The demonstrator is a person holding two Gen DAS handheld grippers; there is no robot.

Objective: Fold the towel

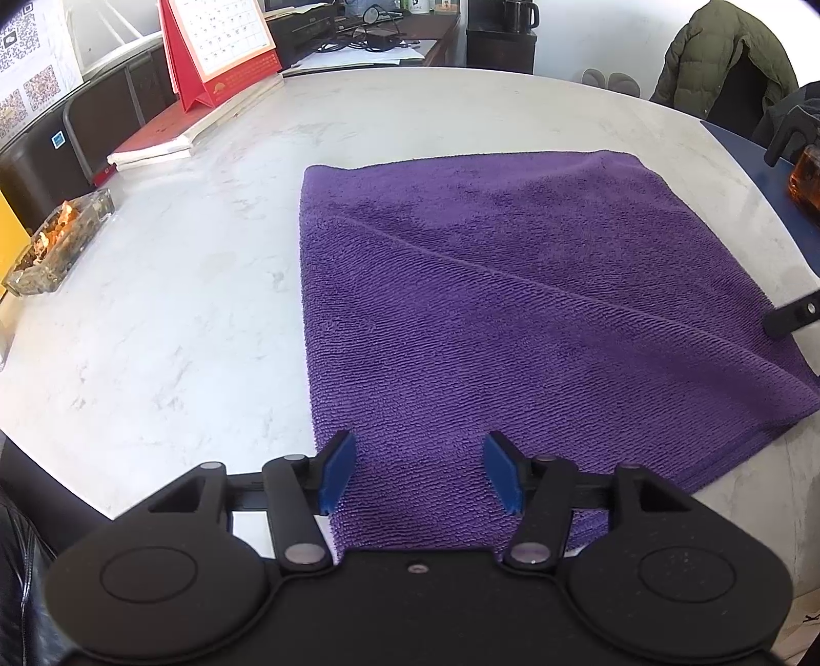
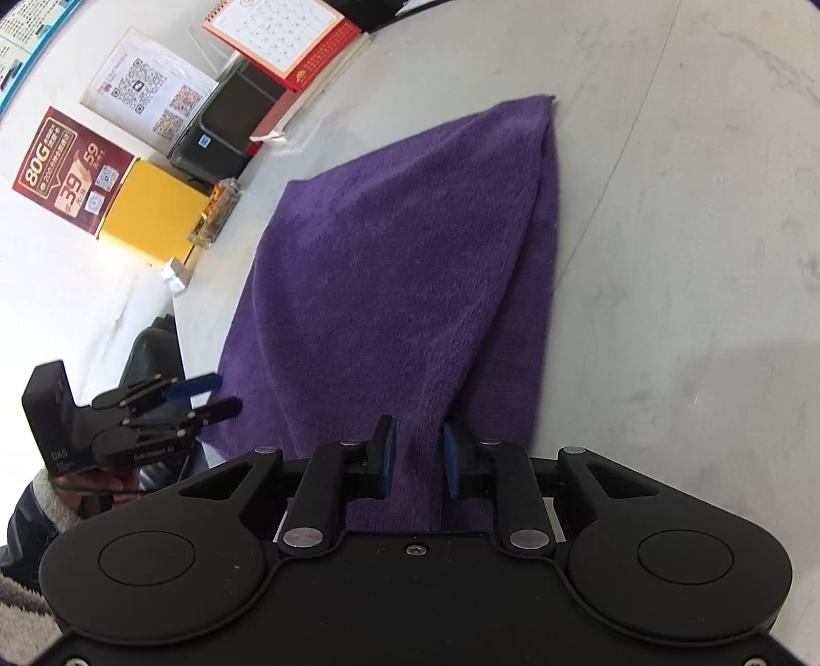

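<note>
A purple towel lies folded on the white marble table, with a diagonal crease across its top. My left gripper is open, its blue pads spread over the towel's near edge by the near-left corner, with nothing pinched. In the right wrist view the towel rises in a ridge towards my right gripper, whose pads are closed in on that fold. One black finger of the right gripper shows at the towel's right edge. The left gripper appears at the towel's left corner, held by a hand.
A red desk calendar and a stack of papers stand at the far left. A glass tray sits at the left rim. An amber glass is at the right. A yellow box stands beside the table.
</note>
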